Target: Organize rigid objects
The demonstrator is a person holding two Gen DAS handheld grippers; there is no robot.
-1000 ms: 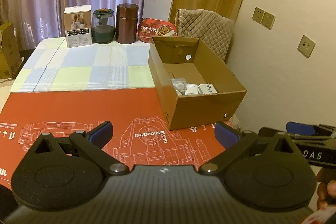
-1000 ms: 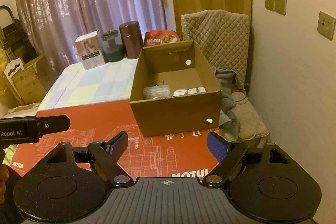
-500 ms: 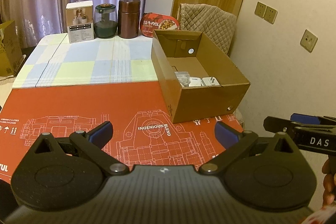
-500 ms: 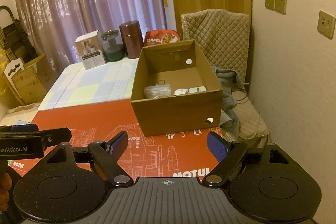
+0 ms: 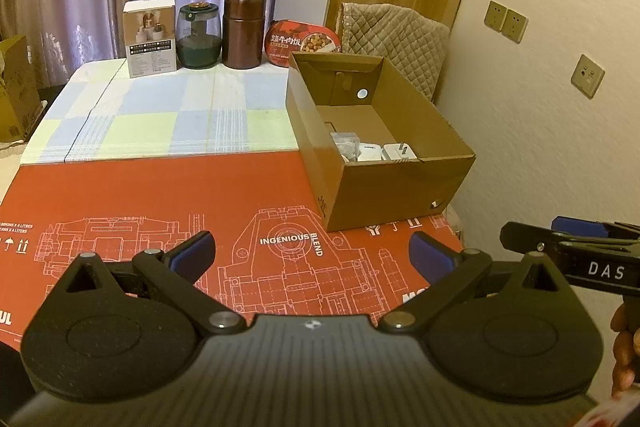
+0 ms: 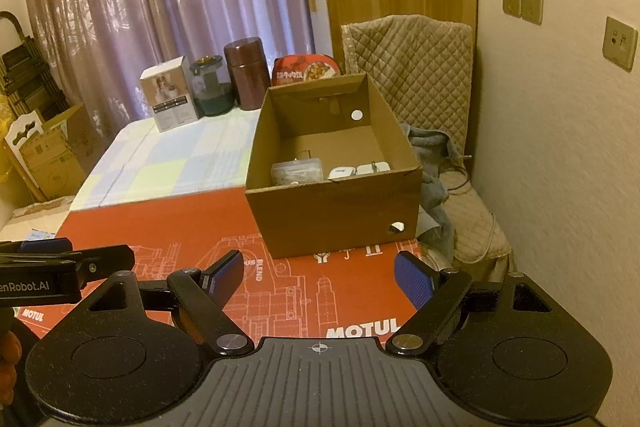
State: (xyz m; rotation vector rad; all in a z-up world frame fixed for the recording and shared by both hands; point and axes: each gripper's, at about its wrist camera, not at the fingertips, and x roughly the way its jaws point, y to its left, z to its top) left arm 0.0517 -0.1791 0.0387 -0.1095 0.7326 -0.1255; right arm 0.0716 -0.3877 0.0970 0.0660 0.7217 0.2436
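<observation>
An open cardboard box (image 5: 384, 187) (image 6: 332, 215) stands on the red mat near the table's right edge. Inside, against its near wall, lie white plug adaptors (image 5: 396, 151) (image 6: 360, 171) and a clear bag of small parts (image 5: 346, 143) (image 6: 296, 171). My left gripper (image 5: 312, 251) hovers open over the mat, short and left of the box, nothing between its blue pads. My right gripper (image 6: 320, 277) is also open and empty, just in front of the box. Each gripper shows from the side in the other's view: the right one (image 5: 540, 229), the left one (image 6: 92, 251).
Along the far table edge stand a white product box (image 5: 150, 37), a glass jar (image 5: 199, 37), a brown canister (image 5: 243, 31) and a red food bowl (image 5: 304, 41). A quilted chair (image 6: 412, 67) and the wall lie right of the table. Cardboard boxes (image 6: 48, 155) sit on the floor at left.
</observation>
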